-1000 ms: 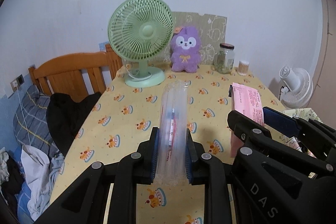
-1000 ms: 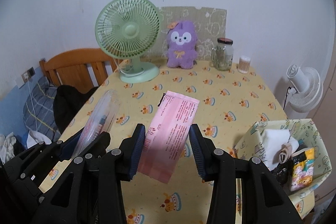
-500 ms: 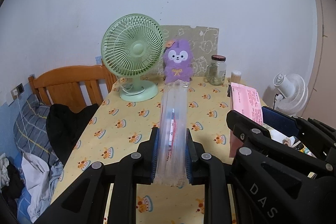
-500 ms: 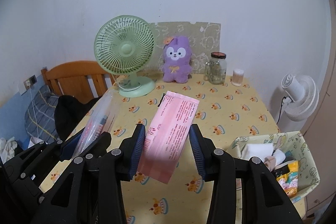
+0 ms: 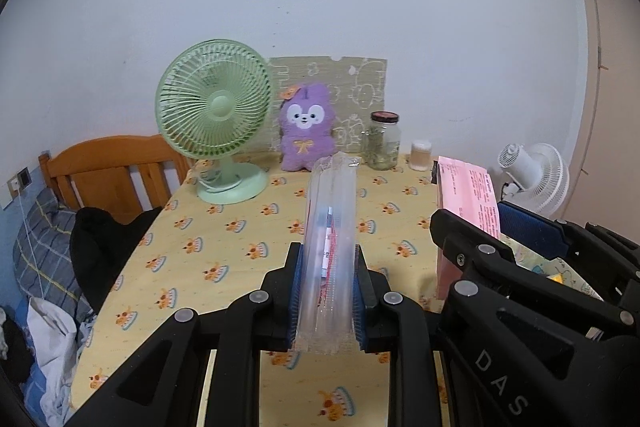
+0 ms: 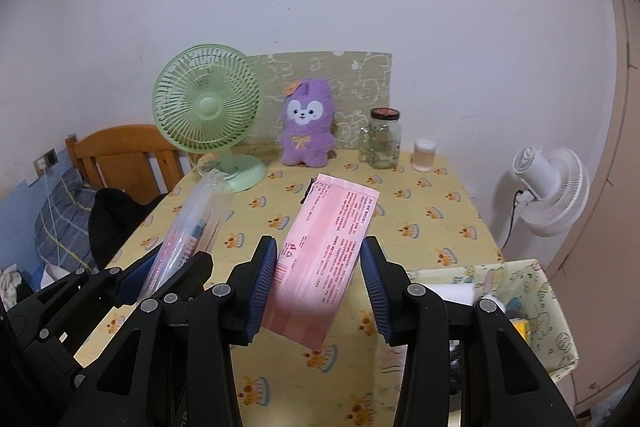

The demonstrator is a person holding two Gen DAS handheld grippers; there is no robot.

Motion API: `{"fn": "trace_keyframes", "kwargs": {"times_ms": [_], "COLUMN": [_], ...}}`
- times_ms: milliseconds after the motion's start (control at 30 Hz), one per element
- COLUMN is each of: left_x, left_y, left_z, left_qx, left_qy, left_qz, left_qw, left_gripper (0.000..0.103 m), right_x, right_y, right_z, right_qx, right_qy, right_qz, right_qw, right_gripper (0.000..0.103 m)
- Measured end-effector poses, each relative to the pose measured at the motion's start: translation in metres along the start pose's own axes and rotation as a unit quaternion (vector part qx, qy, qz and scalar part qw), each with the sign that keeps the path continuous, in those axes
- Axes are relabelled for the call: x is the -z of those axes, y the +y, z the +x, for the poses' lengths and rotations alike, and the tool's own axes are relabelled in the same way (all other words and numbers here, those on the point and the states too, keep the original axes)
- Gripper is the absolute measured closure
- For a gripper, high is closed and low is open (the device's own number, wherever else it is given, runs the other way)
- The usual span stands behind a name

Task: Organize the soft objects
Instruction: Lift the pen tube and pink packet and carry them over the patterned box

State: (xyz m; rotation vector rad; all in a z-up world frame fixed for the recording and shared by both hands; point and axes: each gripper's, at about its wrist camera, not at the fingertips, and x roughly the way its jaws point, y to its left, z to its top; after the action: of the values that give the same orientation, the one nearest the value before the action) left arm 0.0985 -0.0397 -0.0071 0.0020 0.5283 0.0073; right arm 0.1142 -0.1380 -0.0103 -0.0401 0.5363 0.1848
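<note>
My left gripper (image 5: 326, 291) is shut on a clear plastic packet (image 5: 330, 239) with a red-and-white item inside, held up above the yellow tablecloth (image 5: 224, 239). The right gripper (image 6: 320, 283) is shut on a pink printed packet (image 6: 326, 251), also lifted off the table. In the left wrist view the pink packet (image 5: 466, 195) and right gripper (image 5: 532, 267) stand to the right; in the right wrist view the clear packet (image 6: 188, 223) and left gripper (image 6: 160, 279) stand to the left. A purple plush toy (image 6: 306, 131) sits at the table's far edge.
A green desk fan (image 6: 208, 119), a glass jar (image 6: 384, 139) and a small cup (image 6: 424, 155) line the back. A fabric basket (image 6: 540, 291) holding soft items stands at the right. A white fan (image 6: 552, 187), a wooden chair (image 6: 120, 155) and clothes flank the table.
Both grippers have drawn back and risen with their packets; the table, fan and plush look smaller and farther. The grips are unchanged.
</note>
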Motion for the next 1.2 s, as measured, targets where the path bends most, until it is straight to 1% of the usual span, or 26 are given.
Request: {"fn": "trace_keyframes", "kwargs": {"times_ms": [833,1200], "left_x": [-0.002,0.002], "left_y": [-0.081,-0.119], "left_z": [0.019,0.033], "left_qx": [0.041,0.073], "left_qy": [0.005,0.02], "left_qz": [0.046,0.065], "left_qw": [0.9981,0.995], "left_gripper": [0.083,0.083], "right_x": [0.012,0.021], "right_y": [-0.081,-0.119], "right_z": [-0.005,-0.003], "right_qx": [0.039,0.07], "right_qy": [-0.006,0.002], "right_qz": [0.04,0.057], "right_qw": [0.998,0.996], "right_gripper": [0.056,0.056]}}
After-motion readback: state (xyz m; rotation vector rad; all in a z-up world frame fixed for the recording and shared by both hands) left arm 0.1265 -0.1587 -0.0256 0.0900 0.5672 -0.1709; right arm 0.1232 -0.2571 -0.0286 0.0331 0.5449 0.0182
